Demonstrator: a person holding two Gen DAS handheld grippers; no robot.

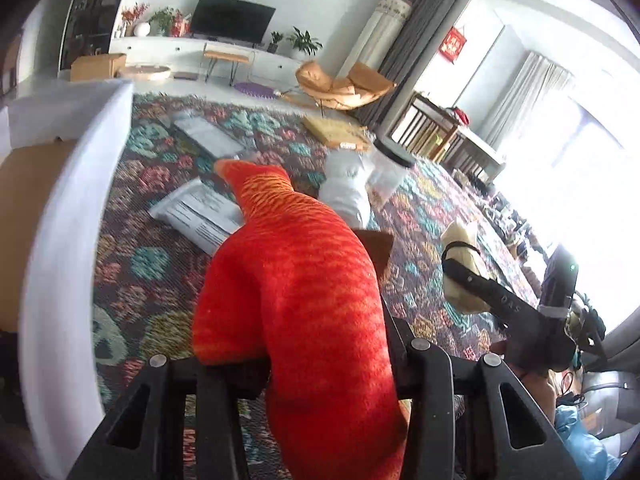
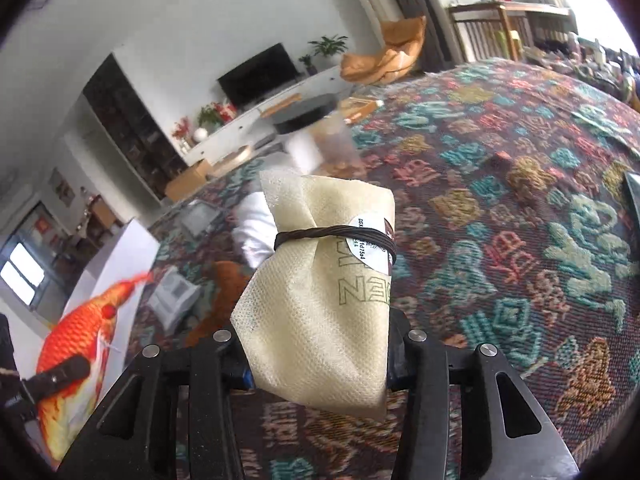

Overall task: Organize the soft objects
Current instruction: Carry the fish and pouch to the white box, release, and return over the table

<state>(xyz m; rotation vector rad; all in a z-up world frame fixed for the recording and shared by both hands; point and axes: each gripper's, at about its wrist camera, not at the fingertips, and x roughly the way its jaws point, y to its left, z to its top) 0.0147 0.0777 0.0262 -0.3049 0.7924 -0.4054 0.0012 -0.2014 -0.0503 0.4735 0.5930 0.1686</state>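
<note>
The left hand-held gripper (image 1: 320,364) is clamped on an orange-red fish plush (image 1: 296,288), its fingers pressing the soft body from both sides; the plush rises forward from the grip, its narrow end pointing away, held above the patterned rug (image 1: 152,264). The right hand-held gripper (image 2: 318,360) is closed on a cream fabric pouch (image 2: 320,292), tied round its neck with a dark band (image 2: 332,236) and bearing a white sticker (image 2: 370,246); the pouch stands upright between the fingers, also clear of the rug. From the left wrist view the right gripper and its pouch sit off to the right of the fish. A white curved panel (image 1: 68,240) is just beside the fish on the left. Farther out on the rug lie grey mailer bags (image 1: 200,212), a white bundle (image 1: 346,188) and a clear container with a dark lid (image 1: 390,168). Beyond the rug's far edge stand a tan lounge chair (image 1: 340,84) and a television (image 1: 232,18) on a white cabinet.
</note>
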